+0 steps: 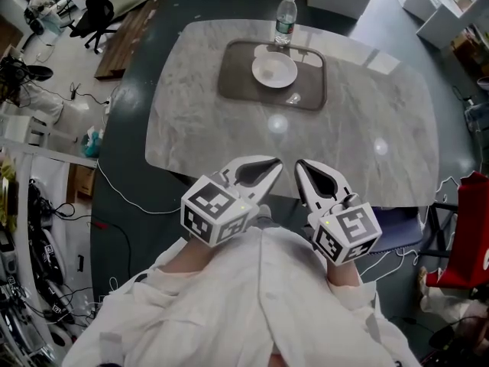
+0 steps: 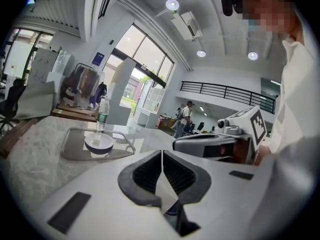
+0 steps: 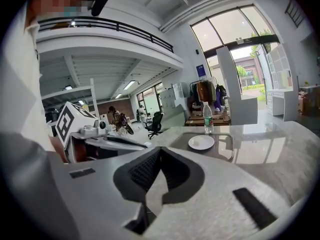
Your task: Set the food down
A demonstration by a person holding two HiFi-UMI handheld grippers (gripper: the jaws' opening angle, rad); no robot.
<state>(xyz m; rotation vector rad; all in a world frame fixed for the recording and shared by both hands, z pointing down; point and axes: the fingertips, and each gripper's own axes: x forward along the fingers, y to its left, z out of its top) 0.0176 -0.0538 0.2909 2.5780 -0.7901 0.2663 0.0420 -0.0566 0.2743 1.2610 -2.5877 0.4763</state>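
A white bowl (image 1: 274,69) sits empty on a dark tray (image 1: 229,82) at the far side of the marble table (image 1: 367,128). A water bottle (image 1: 285,20) stands just behind it. No food shows in any view. My left gripper (image 1: 272,165) and right gripper (image 1: 301,167) hover side by side over the table's near edge, close to my body. Both are shut with nothing between the jaws. The left gripper view shows its jaws (image 2: 161,151) closed, with the bowl (image 2: 99,142) far ahead. The right gripper view shows the same for its own gripper (image 3: 160,149) and the bowl (image 3: 201,142).
An office chair (image 1: 95,10) stands at the far left, and cables trail over the floor on the left. A red object (image 1: 466,235) sits by the table's right near corner. White shelving (image 1: 451,2) stands at the far right. A person (image 2: 186,116) stands far off in the room.
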